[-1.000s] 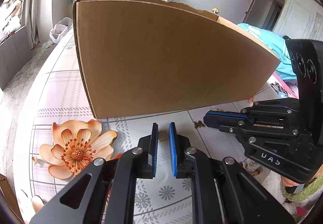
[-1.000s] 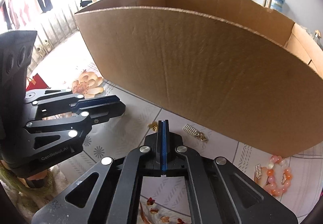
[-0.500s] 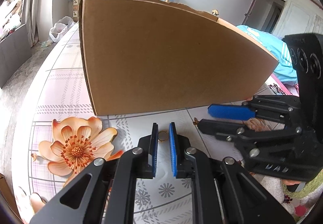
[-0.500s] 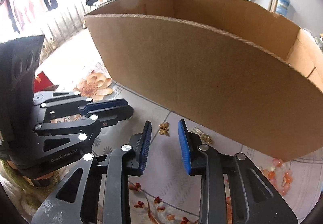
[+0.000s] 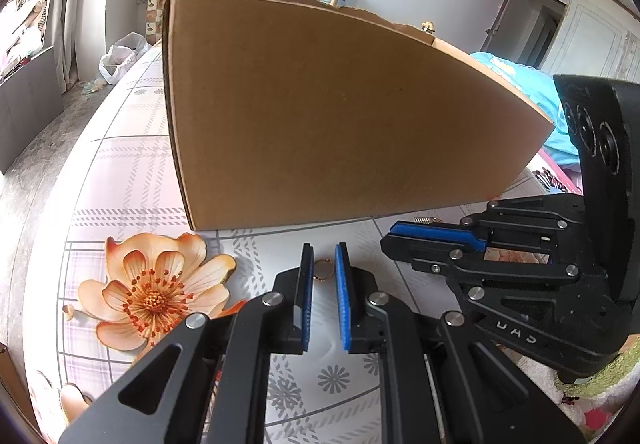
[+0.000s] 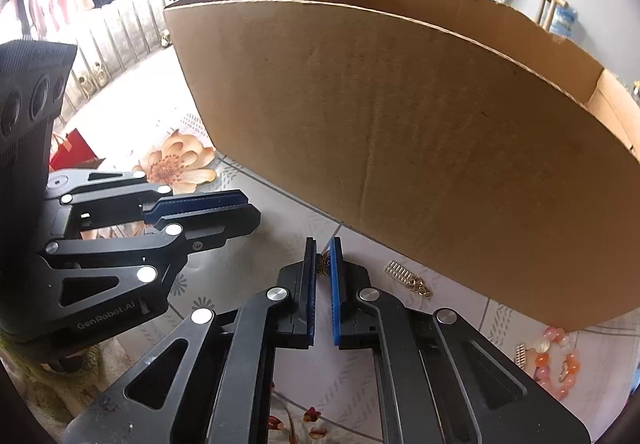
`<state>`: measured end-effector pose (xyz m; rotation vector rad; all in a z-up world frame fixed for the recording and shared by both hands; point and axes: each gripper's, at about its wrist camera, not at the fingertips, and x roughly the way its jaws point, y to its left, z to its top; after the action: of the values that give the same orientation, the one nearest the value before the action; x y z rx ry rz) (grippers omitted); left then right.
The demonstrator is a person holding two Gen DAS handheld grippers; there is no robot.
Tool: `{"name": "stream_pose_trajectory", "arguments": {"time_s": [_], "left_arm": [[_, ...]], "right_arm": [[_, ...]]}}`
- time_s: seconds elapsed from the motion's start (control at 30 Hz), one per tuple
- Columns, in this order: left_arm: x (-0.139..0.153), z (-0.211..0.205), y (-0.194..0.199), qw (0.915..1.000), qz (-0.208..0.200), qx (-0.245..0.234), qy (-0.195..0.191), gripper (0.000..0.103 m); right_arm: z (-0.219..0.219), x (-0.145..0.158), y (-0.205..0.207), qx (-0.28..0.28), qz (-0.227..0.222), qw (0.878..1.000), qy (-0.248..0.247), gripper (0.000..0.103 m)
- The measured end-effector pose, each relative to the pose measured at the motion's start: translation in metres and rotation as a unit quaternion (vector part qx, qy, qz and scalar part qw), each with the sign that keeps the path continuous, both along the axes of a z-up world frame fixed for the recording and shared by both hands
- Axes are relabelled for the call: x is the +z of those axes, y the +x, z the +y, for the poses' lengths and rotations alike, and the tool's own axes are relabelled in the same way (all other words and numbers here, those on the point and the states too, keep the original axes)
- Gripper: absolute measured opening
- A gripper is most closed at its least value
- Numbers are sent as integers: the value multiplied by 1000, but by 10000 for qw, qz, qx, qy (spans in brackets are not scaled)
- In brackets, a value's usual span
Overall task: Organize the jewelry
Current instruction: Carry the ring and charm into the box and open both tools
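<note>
A gold ring (image 5: 322,270) sits between the blue pads of my left gripper (image 5: 323,256), which is shut on it just above the tablecloth. In the right wrist view a small gold butterfly charm (image 6: 323,264) is pinched between the pads of my right gripper (image 6: 322,244), whose jaws are closing on it. Both grippers point down at the table in front of a tall cardboard box (image 5: 340,115). From the left wrist view the right gripper (image 5: 394,240) comes in from the right. The left gripper (image 6: 244,209) lies to the left in the right wrist view.
A gold comb-shaped piece (image 6: 404,276) lies by the foot of the box (image 6: 400,147). A pink and orange bead bracelet (image 6: 560,364) lies further right. The tablecloth carries an orange flower print (image 5: 152,292). The table edge drops off to the left.
My right gripper opened from shut, moved over the butterfly charm and closed around it. The left gripper kept still with the ring.
</note>
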<state>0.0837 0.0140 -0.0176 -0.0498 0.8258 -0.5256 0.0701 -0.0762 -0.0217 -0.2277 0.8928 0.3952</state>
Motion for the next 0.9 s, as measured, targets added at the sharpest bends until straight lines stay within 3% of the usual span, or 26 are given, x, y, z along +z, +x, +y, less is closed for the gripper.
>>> {"name": "stream_pose_trajectory", "arguments": {"time_s": [0.23,0.47,0.7,0.9], "left_arm": [[1,1,0,10000,-19,-14,-7,10],[16,1,-14,9997,-242,-47,-25,10],[61,-12,-43,9967,-772,-256,-30,10],[107,-26,-41,9932,-997,-512,-329,10]], "right_arm": [[-11,7,0,-62,-1,9998,208,4],[-37,35,-14,-111,-163,9988,441,4],[-59,79,-37,-94,-532,9945,894,4],[-85,121,-33,-261,-924,9877,1233,4]]}}
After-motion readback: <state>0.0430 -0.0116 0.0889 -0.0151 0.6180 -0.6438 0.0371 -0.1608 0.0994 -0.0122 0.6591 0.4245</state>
